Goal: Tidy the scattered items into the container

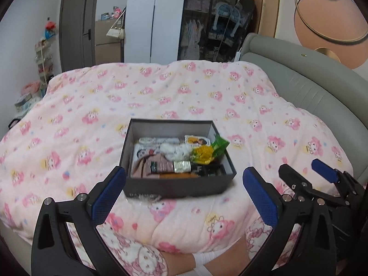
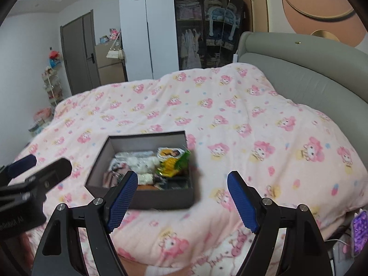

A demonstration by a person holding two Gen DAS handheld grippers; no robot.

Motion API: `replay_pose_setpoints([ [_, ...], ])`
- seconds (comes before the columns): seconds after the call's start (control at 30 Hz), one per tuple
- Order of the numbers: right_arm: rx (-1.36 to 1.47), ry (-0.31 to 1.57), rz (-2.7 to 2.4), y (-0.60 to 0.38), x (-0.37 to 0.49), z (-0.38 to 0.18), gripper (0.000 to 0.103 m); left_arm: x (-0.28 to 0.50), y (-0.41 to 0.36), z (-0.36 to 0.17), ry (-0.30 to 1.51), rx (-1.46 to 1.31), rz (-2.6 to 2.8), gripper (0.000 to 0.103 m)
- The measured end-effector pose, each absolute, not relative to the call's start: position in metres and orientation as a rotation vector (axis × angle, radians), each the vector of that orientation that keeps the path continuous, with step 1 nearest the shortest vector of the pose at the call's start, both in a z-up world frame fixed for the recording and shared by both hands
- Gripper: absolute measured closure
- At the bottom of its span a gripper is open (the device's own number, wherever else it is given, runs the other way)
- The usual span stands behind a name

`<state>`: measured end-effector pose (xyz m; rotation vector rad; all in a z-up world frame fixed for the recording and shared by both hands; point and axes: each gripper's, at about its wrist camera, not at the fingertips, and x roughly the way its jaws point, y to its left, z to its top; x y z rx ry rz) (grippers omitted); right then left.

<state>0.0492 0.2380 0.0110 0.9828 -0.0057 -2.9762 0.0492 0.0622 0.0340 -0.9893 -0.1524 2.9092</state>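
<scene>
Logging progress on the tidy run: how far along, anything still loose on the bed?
Looks essentially done: the dark box on the quilt holds the fluffy white toy, yellow-green packet and other bits. In hand: nothing; left gripper and right gripper are open, empty. Left: no loose items visible.

A home bedroom: a wide bed [image 1: 161, 105] under a pink cartoon-print quilt [image 2: 230, 119], backed by a grey padded headboard [image 1: 299, 85]. Beyond it stand a white wardrobe [image 2: 147, 34] and a glass-fronted closet [image 1: 202, 23] of hanging clothes and plush toys, beside a dark door [image 1: 78, 27] and a hanging handbag [image 1: 116, 31].
</scene>
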Motion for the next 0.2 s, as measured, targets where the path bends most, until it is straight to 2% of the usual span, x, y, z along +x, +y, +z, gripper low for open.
replay_pose_setpoints([
  [0.2, 1.048, -0.03, -2.966, 0.245, 0.054, -0.001, 0.024, 0.046, 0.072, 0.016, -0.101, -1.054, 2.873, 0.001],
])
